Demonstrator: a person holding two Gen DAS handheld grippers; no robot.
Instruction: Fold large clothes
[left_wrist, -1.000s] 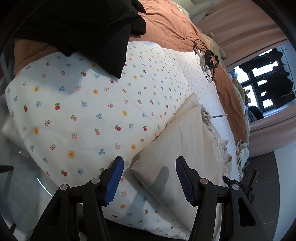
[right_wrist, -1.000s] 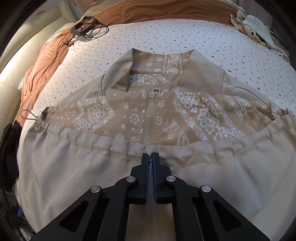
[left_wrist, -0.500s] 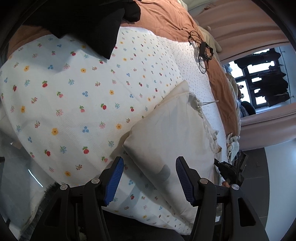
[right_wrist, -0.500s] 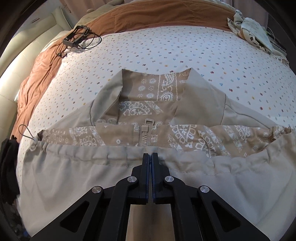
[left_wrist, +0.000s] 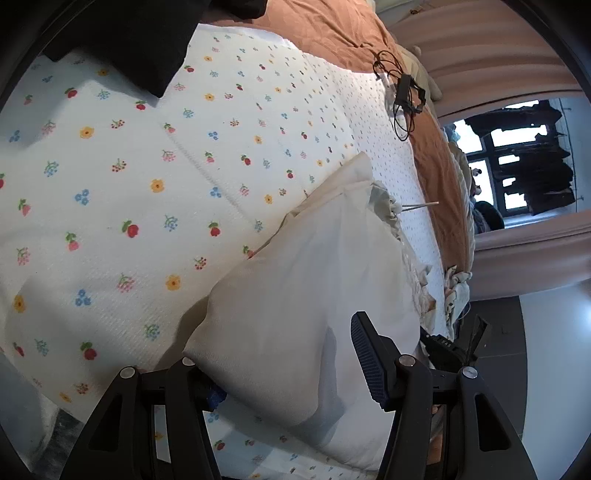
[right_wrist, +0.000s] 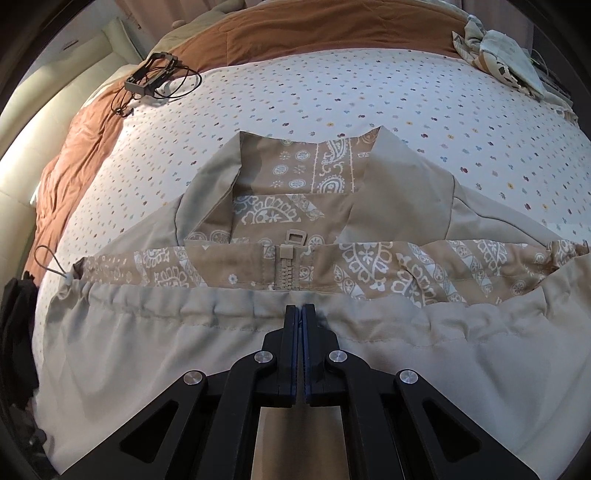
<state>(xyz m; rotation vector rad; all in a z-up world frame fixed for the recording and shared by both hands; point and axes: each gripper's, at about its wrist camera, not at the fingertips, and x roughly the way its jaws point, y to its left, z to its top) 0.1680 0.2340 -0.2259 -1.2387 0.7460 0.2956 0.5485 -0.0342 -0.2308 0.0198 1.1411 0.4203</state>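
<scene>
- The right gripper (right_wrist: 299, 314) was clamped on the gathered hem of the beige jacket (right_wrist: 258, 354), which lay across the floral bedspread (right_wrist: 332, 99).
- The left gripper (left_wrist: 288, 369) was spread wide, straddling the jacket's folded corner (left_wrist: 295, 295).
- A cable bundle (right_wrist: 155, 79) and black clothing (left_wrist: 147, 37) lay well apart from the jacket.

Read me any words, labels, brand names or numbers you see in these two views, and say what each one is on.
No text can be read with confidence.
Black device past the jacket's edge, left wrist view: faint pale letters, too small and blurred to read.
Beige jacket: paisley lining print only, no words; zipper pull shows no readable mark.
Flowered bedspread, black adapter, both tongs: no lettering visible.
</scene>
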